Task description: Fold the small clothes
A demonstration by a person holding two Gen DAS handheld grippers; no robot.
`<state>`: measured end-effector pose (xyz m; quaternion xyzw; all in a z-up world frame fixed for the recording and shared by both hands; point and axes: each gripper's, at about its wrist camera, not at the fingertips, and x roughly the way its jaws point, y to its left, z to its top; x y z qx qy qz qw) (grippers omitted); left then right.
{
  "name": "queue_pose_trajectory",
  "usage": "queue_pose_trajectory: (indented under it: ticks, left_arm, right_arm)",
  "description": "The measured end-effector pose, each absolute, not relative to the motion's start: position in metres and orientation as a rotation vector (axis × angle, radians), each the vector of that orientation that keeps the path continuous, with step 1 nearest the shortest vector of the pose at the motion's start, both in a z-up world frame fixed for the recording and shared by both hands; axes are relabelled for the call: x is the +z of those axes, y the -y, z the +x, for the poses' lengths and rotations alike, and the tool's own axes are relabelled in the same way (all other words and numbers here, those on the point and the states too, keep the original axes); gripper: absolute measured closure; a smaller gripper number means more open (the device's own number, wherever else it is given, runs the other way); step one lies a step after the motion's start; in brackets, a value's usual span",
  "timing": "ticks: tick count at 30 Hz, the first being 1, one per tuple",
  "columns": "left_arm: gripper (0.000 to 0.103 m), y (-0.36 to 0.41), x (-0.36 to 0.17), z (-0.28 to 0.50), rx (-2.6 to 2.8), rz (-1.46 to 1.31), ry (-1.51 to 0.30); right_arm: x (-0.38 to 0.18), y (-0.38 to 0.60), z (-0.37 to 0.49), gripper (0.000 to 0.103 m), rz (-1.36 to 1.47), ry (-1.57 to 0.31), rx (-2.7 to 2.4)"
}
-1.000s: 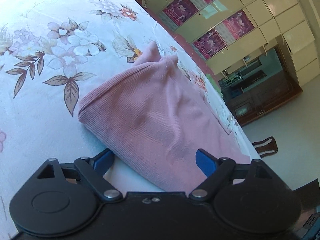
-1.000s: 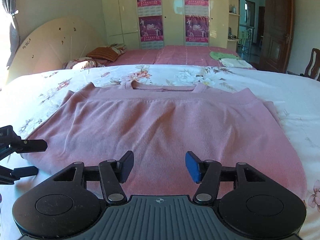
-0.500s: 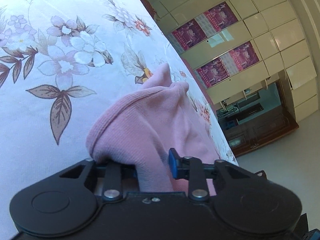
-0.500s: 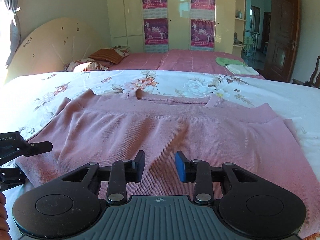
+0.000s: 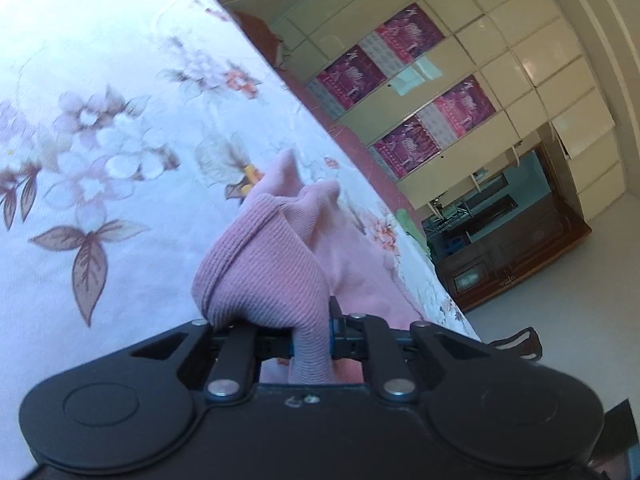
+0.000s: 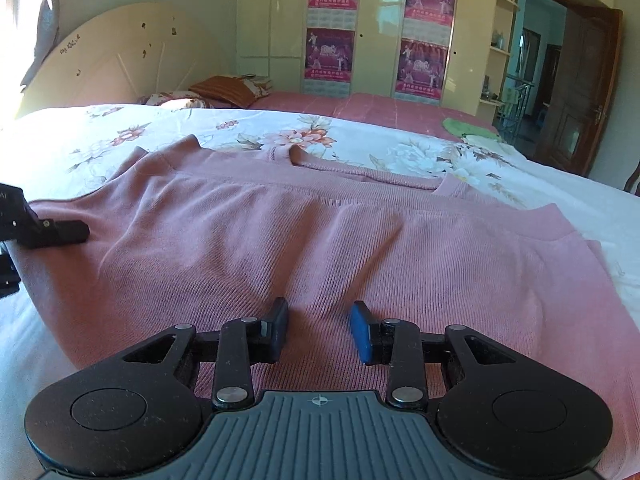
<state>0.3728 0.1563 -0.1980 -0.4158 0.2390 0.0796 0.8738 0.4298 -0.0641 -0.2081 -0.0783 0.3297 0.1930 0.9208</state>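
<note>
posters (image 6: 330,54), writing unreadable, pink top (image 6: 320,240)

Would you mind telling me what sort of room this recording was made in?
Most likely a home bedroom: a bed with a flowered sheet, a rounded headboard, pillows, and tall wardrobe doors along the far wall.

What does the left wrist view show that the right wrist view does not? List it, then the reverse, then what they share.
Left wrist only: the left gripper shut on a bunched fold of the pink ribbed knit top, and a dark wooden cabinet beyond the bed.

Right wrist only: the top's whole spread, neckline included, the right gripper with a gap between its blue pads low over the knit, the cream headboard, the open brown door.

Both: the top, the floral bedsheet, the magenta posters.
</note>
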Motion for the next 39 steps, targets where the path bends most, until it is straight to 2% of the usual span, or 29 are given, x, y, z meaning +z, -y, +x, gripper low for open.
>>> queue_pose_trajectory:
  ticks: [5,9,14,22,26,28,31,33,34,39]
  left_arm:
    - [0.091,-0.128,-0.157,0.392,0.041,-0.702,-0.462]
    - [0.091,-0.087,-0.131,0.408,-0.074,-0.560,-0.453]
    - [0.091,-0.015,-0.117,0.427,-0.249,-0.416,-0.468]
    - [0.091,0.119,-0.161,0.457,-0.483,-0.249,-0.595]
    - [0.090,0.153,-0.194,0.458,-0.471,-0.180,-0.684]
    - [0.084,0.158,-0.201,0.453,-0.459,-0.133,-0.701]
    - [0.067,0.162,-0.197,0.438,-0.473,-0.032,-0.671]
    - [0.032,0.167,-0.189,0.422,-0.497,0.005,-0.655]
    - [0.030,0.165,-0.184,0.414,-0.502,0.014,-0.634]
    - [0.029,0.136,-0.164,0.399,-0.432,-0.013,-0.596]
  right_arm:
    - [-0.211,0.063,0.423,0.069,-0.186,-0.645,0.391]
    - [-0.190,0.098,0.427,0.068,0.003,-0.666,0.363]
    - [-0.172,0.164,0.414,0.068,0.108,-0.666,0.233]
    - [-0.164,0.263,0.421,0.068,0.188,-0.679,0.109]
    - [-0.166,0.306,0.421,0.068,0.244,-0.696,0.077]
    - [-0.165,0.321,0.421,0.068,0.283,-0.706,0.081]
    - [-0.154,0.341,0.416,0.068,0.377,-0.698,0.104]
    - [-0.144,0.347,0.413,0.068,0.451,-0.698,0.148]
    - [-0.141,0.349,0.414,0.068,0.484,-0.701,0.173]
    - [-0.139,0.340,0.423,0.068,0.573,-0.812,0.285]
